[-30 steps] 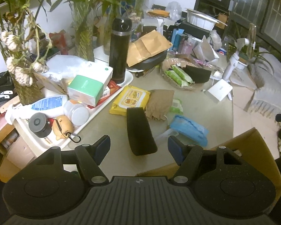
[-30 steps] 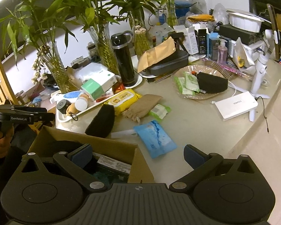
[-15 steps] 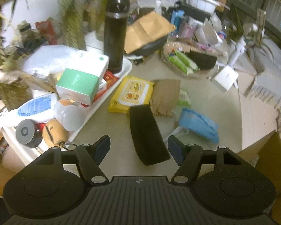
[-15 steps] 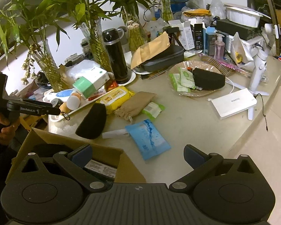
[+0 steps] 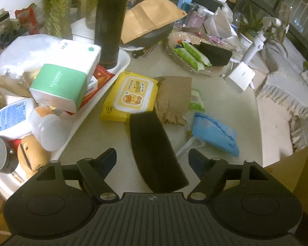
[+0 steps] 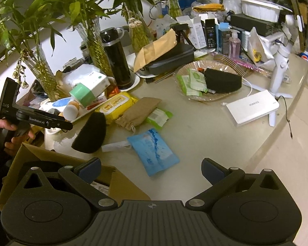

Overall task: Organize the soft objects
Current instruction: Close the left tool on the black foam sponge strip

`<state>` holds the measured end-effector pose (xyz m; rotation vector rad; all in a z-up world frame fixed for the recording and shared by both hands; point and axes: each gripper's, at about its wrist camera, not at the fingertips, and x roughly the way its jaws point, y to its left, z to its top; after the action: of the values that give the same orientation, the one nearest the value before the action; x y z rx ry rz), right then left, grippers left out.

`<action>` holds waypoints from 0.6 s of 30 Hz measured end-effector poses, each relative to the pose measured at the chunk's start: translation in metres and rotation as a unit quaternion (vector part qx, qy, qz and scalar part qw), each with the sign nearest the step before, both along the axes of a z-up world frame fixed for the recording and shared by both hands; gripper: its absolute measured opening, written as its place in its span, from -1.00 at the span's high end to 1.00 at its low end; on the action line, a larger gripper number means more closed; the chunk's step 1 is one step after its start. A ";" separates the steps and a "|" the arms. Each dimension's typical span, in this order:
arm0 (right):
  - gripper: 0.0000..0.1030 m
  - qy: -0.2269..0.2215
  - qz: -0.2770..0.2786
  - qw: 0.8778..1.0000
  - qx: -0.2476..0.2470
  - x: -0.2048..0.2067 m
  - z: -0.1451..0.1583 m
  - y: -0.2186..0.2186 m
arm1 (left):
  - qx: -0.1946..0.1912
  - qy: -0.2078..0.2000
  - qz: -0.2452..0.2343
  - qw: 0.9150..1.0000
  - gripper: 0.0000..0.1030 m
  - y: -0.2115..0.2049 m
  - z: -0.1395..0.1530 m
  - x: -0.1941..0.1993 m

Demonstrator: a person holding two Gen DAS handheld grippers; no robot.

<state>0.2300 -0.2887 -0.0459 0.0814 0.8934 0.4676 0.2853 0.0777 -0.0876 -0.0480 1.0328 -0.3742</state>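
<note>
A black foam sponge [image 5: 156, 149] lies on the table between the open fingers of my left gripper [image 5: 153, 160], apart from both; it also shows in the right wrist view [image 6: 90, 132]. Beside it lie a yellow wipes pack [image 5: 131, 96], a tan cloth pouch [image 5: 172, 100] and a blue soft pack [image 5: 214, 133]. A second black sponge [image 6: 222, 80] sits in a clear dish [image 6: 232, 95]. My right gripper [image 6: 152, 167] is open and empty above the edge of a cardboard box [image 6: 125, 188]. The left gripper body [image 6: 37, 119] shows at the left.
A white tray [image 5: 76, 123] at the left holds a green-and-white box [image 5: 65, 78], bottles and a black flask [image 5: 109, 22]. Vases with bamboo [image 6: 92, 39], a white power bank [image 6: 252, 107] and a white gimbal [image 6: 279, 67] stand around. The table edge curves on the right.
My left gripper has moved forward and down toward the black sponge, which now lies between its fingers. The right gripper has drifted slightly; both stay open.
</note>
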 end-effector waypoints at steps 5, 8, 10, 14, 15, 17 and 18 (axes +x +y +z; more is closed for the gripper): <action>-1.00 0.004 -0.004 1.000 -0.003 0.005 -0.005 -0.003 | 0.001 0.013 -0.021 1.000 -0.49 -0.006 -0.009 0.016; -1.00 0.005 -0.007 1.000 -0.005 0.009 -0.008 -0.004 | -0.006 0.026 -0.039 0.999 -0.57 -0.011 -0.018 0.028; -1.00 0.006 -0.010 1.000 -0.006 0.012 -0.009 -0.005 | 0.001 0.033 -0.043 0.999 -0.57 -0.015 -0.024 0.036; -1.00 0.007 -0.014 1.000 -0.006 0.016 -0.011 -0.007 | 0.022 0.050 -0.047 0.997 -0.57 -0.023 -0.037 0.049; -1.00 0.007 -0.015 1.000 -0.007 0.018 -0.011 -0.008 | 0.029 0.055 -0.049 0.997 -0.57 -0.026 -0.040 0.051; -1.00 0.008 -0.016 1.000 -0.008 0.020 -0.013 -0.009 | 0.041 0.055 -0.053 0.996 -0.57 -0.029 -0.044 0.054; -1.00 0.009 -0.017 1.000 -0.009 0.021 -0.013 -0.009 | 0.051 0.053 -0.055 0.996 -0.57 -0.031 -0.046 0.055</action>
<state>0.2511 -0.2980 -0.0594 0.0849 0.9115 0.4270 0.3398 0.0466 -0.1337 0.0812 1.1608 -0.4217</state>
